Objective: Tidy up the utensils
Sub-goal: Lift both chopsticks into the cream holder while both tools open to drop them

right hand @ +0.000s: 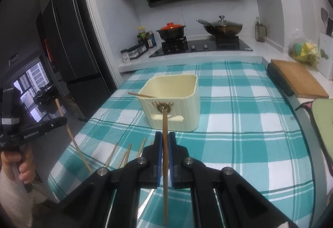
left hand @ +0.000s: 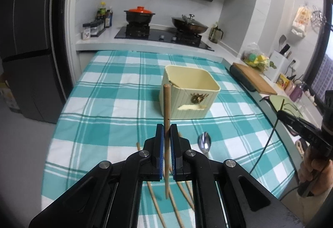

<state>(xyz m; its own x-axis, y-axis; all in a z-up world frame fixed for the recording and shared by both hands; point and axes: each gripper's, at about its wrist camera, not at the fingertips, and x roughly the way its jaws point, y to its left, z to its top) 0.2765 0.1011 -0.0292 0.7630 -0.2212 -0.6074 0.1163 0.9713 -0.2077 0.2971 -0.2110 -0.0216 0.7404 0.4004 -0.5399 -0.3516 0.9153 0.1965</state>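
Left tongs [left hand: 166,131] clamped on chopstick [left hand: 166,107], tilted downward. Right tongs [right hand: 165,140] likewise clamped on chopstick [right hand: 165,123]. Hand [right hand: 25,165] grips each handle.

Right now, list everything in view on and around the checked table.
bin: one, cream, mid-table, a chopstick leaning inside it
held chopsticks: two, wooden, one in each claw
loose chopsticks: several, wooden, near edge of table
spoon: one, metal, on cloth before the bin
cloth: one, teal and white check, over the table
clay pot: one, black with orange lid, on hob
wok: one, dark with glass lid, on hob
board: one, wooden, on right counter
fridge: one, dark, at left
left claw: shut on a chopstick
right claw: shut on a chopstick
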